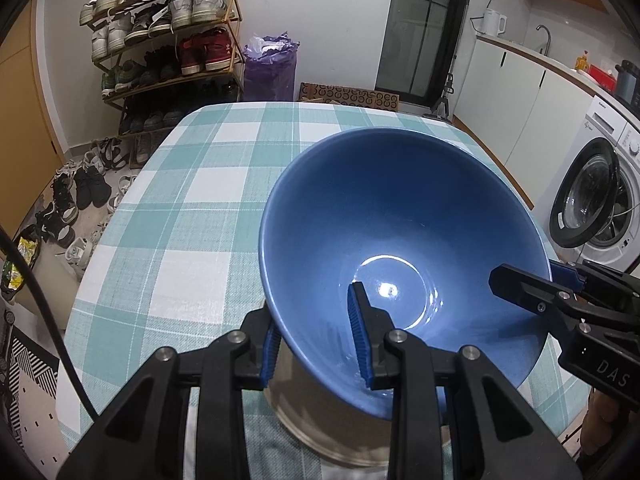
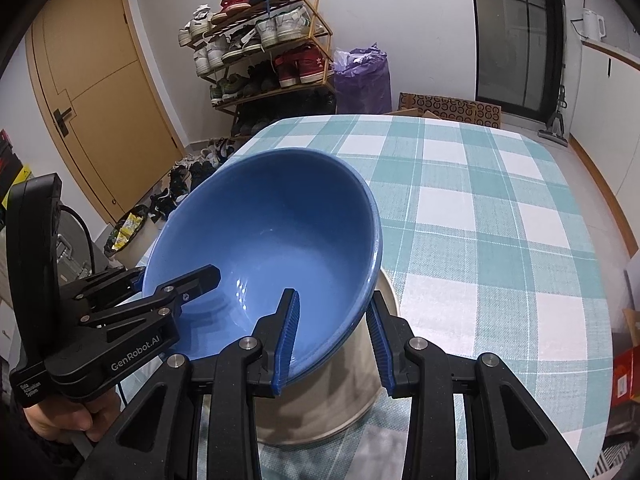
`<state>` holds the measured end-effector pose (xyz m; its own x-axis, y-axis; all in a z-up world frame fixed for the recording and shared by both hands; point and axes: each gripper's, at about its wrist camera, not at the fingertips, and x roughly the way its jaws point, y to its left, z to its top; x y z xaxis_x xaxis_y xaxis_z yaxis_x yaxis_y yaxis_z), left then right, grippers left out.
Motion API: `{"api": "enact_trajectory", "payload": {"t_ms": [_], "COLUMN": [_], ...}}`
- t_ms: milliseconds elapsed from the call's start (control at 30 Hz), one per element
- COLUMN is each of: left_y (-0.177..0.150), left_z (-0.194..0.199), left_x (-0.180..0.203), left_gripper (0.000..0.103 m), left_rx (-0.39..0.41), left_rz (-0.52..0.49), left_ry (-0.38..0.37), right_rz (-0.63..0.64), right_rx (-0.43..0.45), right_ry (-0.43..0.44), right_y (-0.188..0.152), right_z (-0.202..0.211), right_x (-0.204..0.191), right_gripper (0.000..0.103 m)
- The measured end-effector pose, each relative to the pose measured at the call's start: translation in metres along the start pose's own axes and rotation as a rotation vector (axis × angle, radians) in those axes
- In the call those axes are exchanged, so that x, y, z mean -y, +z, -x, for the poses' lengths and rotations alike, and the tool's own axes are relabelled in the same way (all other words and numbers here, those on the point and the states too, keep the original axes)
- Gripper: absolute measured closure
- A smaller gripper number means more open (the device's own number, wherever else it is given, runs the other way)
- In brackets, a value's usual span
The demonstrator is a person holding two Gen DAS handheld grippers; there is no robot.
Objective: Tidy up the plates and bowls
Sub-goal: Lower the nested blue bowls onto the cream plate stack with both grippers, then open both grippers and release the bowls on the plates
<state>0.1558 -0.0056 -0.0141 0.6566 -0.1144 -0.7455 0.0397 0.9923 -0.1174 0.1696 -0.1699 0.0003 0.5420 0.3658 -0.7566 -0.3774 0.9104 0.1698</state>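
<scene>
Our left tool (image 1: 316,340) is clamped on the near rim of the blue bowl (image 1: 400,240), one finger inside the wall and one outside. Our right tool (image 2: 334,344) is clamped on the same bowl (image 2: 272,240) at its rim, again one finger inside and one outside; in the left wrist view it reaches in from 3 o'clock (image 1: 532,284). The bowl is held tilted between the two tools, above the near end of the counter (image 1: 180,200). Below it stands a steel pot (image 2: 332,392) on the counter; we cannot tell whether bowl and pot touch.

The counter carries a teal and white checked cloth, bare beyond the bowl toward 12 o'clock. Past its far edge a shoe rack (image 1: 168,40) stands against the wall at 11 o'clock, with loose shoes (image 1: 80,192) on the floor at 9 o'clock. A purple bag (image 1: 272,64) sits beside the rack, and a patterned cardboard box (image 1: 348,96) lies at 12 o'clock before a dark glass door (image 1: 424,28). A washing machine (image 1: 596,196) stands at 3 o'clock, a white kettle (image 1: 494,22) at 1 o'clock. In the right wrist view a wooden door (image 2: 96,92) is at 10 o'clock.
</scene>
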Motion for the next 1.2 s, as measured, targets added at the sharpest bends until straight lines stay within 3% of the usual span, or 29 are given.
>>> {"api": "enact_trajectory", "payload": {"t_ms": [467,667,733,800,867,900,1000,1133,1200], "left_y": [0.006,0.004,0.003,0.003,0.002,0.001,-0.003,-0.008,-0.012], "left_z": [-0.005,-0.001,0.004,0.008,0.013,0.015,0.024,0.036,0.044], "left_x": [0.0,-0.001,-0.001,-0.002,-0.004,-0.005,-0.009,-0.011,-0.013], "left_gripper": [0.072,0.057,0.046,0.045,0.035,0.025,0.021,0.0,0.0], "left_rx": [-0.001,0.019,0.027,0.037,0.047,0.054,0.078,0.115,0.149], "left_rz": [-0.003,-0.017,-0.022,-0.04,-0.045,-0.043,-0.057,-0.069,-0.073], "left_ry": [-0.005,-0.035,-0.04,-0.031,-0.025,-0.019,-0.028,-0.033,-0.039], "right_rz": [-0.011,-0.025,-0.02,-0.014,-0.005,-0.001,0.003,0.011,0.018], "right_rx": [0.008,0.032,0.046,0.057,0.074,0.08,0.11,0.152,0.178], "right_ry": [0.004,0.021,0.015,0.02,0.016,0.013,0.026,0.027,0.04], "right_y": [0.006,0.005,0.005,0.005,0.004,0.003,0.0,-0.006,-0.01], "right_z": [-0.006,-0.003,0.0,0.005,0.01,0.013,0.023,0.036,0.045], "right_x": [0.007,0.011,0.011,0.012,0.013,0.013,0.015,0.015,0.014], "right_gripper": [0.068,0.067,0.062,0.052,0.051,0.047,0.028,0.013,0.004]}}
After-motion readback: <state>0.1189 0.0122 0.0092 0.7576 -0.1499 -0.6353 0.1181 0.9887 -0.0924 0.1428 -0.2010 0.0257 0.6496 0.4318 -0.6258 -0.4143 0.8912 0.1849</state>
